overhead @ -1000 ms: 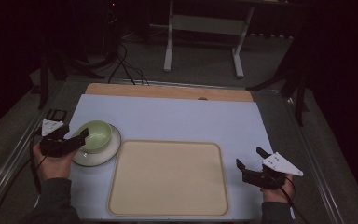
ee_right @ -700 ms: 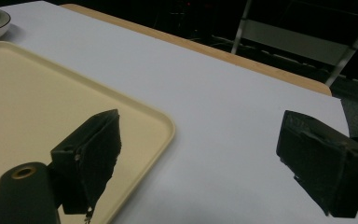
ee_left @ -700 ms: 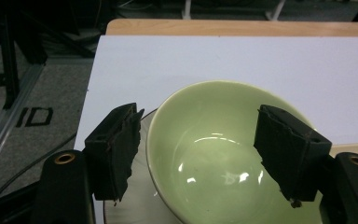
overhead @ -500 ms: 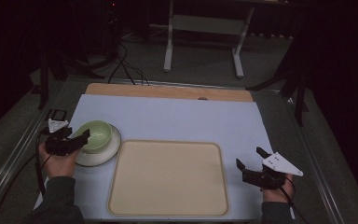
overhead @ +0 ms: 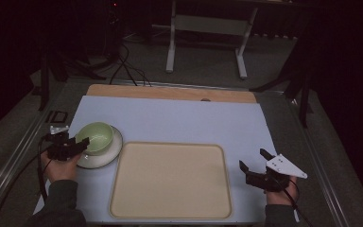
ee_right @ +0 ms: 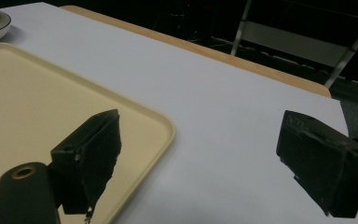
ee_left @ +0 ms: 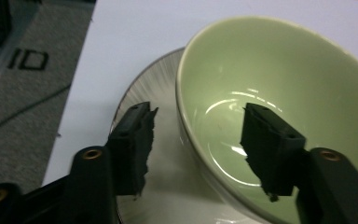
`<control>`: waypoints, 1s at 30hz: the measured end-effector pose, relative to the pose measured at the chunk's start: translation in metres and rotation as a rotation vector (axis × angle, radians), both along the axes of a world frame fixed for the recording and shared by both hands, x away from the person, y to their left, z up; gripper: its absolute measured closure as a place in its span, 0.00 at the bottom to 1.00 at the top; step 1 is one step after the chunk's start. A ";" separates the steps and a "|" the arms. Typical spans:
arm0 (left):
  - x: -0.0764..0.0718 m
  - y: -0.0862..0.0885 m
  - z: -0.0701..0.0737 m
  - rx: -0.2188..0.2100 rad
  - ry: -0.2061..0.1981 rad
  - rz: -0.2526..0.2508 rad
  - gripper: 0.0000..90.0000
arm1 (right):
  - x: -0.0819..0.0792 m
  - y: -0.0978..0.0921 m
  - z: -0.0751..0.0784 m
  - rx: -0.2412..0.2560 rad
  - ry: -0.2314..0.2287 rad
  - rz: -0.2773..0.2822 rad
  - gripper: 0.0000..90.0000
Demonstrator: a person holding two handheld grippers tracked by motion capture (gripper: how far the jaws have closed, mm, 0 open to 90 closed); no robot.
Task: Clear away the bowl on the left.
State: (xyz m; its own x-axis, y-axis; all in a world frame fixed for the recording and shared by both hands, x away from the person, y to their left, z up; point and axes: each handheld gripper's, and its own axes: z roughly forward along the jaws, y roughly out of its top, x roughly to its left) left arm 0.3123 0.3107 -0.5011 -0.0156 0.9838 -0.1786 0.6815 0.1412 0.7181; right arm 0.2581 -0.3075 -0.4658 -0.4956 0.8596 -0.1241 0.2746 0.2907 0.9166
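Left claw [overhead: 82,144] back, astride bowl [overhead: 96,137] rim.

The bowl [overhead: 96,136] sits on a plate [overhead: 105,156] (left of the tray [overhead: 170,182]) on the table [overhead: 194,118].

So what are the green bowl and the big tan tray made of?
The green bowl looks like glazed ceramic: shiny, with bright light streaks inside. The tan tray looks like matte plastic, smooth and dull with a raised rim and rounded corners, though I can't be sure.
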 end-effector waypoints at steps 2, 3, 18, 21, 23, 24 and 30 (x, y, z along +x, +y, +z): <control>0.000 0.000 -0.001 -0.008 0.006 -0.002 0.55 | 0.000 0.000 0.000 0.000 0.001 0.000 0.15; 0.001 0.001 -0.002 -0.019 0.021 0.001 0.57 | 0.000 0.000 0.000 0.000 0.001 0.001 0.15; 0.005 0.002 -0.009 -0.118 0.074 0.010 0.72 | 0.000 0.000 0.000 0.001 -0.002 0.002 0.15; 0.005 0.006 -0.011 -0.170 0.083 0.009 0.75 | 0.000 -0.001 0.000 0.004 0.001 -0.007 0.15; 0.005 0.008 -0.012 -0.206 0.090 0.008 0.76 | 0.000 -0.001 0.001 0.006 -0.003 -0.009 0.15; 0.005 0.009 -0.012 -0.210 0.093 0.008 0.77 | 0.000 -0.001 0.001 0.006 -0.002 -0.010 0.15; 0.005 0.009 -0.012 -0.238 0.108 -0.004 0.84 | 0.000 -0.002 0.000 0.009 0.000 -0.012 0.15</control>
